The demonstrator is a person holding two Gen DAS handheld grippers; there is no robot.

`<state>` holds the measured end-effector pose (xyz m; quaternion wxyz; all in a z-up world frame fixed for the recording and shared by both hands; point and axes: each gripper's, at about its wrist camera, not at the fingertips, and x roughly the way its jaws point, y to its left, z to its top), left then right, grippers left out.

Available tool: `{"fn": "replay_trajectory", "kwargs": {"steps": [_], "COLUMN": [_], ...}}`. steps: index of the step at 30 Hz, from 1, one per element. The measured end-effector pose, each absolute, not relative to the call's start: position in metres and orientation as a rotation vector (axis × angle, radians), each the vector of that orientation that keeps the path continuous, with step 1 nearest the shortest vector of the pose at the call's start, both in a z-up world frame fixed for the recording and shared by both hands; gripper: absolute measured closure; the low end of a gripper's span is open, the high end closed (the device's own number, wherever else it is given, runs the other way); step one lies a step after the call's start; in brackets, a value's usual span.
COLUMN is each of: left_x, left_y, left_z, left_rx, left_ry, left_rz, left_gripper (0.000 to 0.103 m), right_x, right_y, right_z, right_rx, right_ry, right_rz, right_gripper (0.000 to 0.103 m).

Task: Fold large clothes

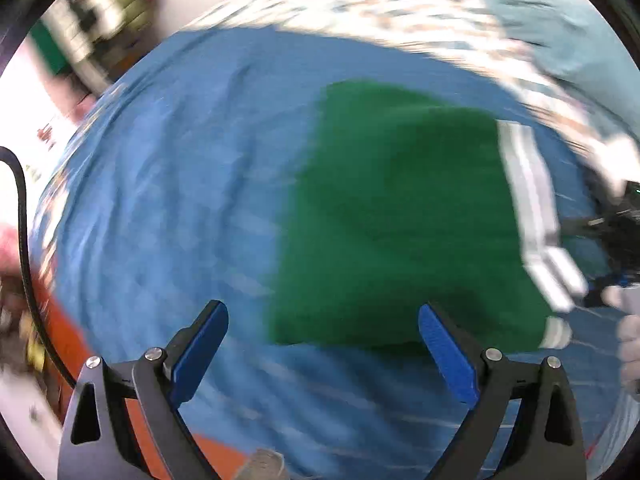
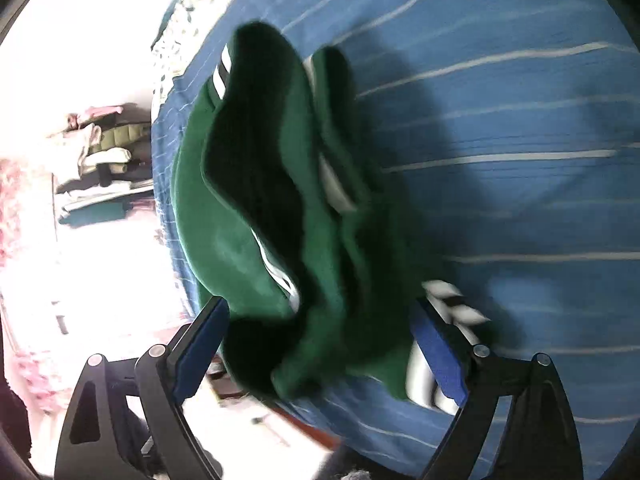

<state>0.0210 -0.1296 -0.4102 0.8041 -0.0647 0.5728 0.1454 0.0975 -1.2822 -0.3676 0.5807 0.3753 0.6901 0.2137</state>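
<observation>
Left wrist view: your left gripper (image 1: pixel 323 320) has its jaws spread wide, blue pads (image 1: pixel 202 350) facing each other with nothing between them but blue striped bedcover (image 1: pixel 180 184) below. Just ahead of the right-hand pad lies the green garment (image 1: pixel 400 216), spread flat on the cover; its near edge sits just past the fingertips, not touching them. Its white-striped trim (image 1: pixel 528 200) runs along the side farthest to the right of the tool. A black cable (image 1: pixel 22 216) loops at the left edge of the view. Past the garment, a patterned cloth (image 1: pixel 360 12) borders the far side of the cover. Picture is heavily smeared; fine detail cannot be read.

Right wrist view: your right gripper (image 2: pixel 320 320) also stands wide apart. Here the green garment (image 2: pixel 256 184) fills the gap between the fingers, bunched and rumpled, rising ahead of the tool in folds. The pads do not press on it as far as can be told; the right-hand pad (image 2: pixel 436 356) sits beside a white-striped cuff (image 2: pixel 420 376), contact unclear. Beyond and to the right of the tool the blue striped bedcover (image 2: pixel 500 140) stretches away. Far off to the left, a stack of folded cloth (image 2: pixel 100 156) shows in overexposed light.
</observation>
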Motion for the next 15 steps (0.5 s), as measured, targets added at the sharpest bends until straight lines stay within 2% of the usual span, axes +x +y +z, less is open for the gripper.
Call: {"fn": "replay_trajectory", "kwargs": {"steps": [2, 3, 4, 5, 12, 15], "left_x": [0.017, 0.015, 0.015, 0.017, 0.046, 0.062], "left_y": [-0.104, -0.095, -0.088, -0.084, -0.107, -0.12], "left_z": [-0.42, -0.422, -0.422, -0.421, -0.395, -0.409], "left_rx": [-0.136, -0.149, -0.165, -0.166, -0.217, -0.201], "left_ry": [1.263, 1.265, 1.263, 1.261, 1.185, 1.192], "left_rz": [0.424, 0.451, 0.469, 0.488, 0.387, 0.327], "left_gripper": [0.006, 0.006, 0.006, 0.006, 0.006, 0.006], "right_x": [0.105, 0.108, 0.11, 0.109, 0.064, 0.054], "right_y": [-1.268, -1.26, -1.254, -1.25, -1.292, -1.312], "right_z": [-0.372, -0.369, -0.366, -0.364, -0.305, -0.338], "right_rx": [0.942, 0.916, 0.846, 0.763, 0.941, 0.959], "right_ry": [1.612, 1.598, 1.606, 1.626, 1.499, 1.56], "right_rz": [0.543, 0.528, 0.484, 0.424, 0.35, 0.238], "right_gripper": [0.012, 0.034, 0.06, 0.079, 0.083, 0.081]}}
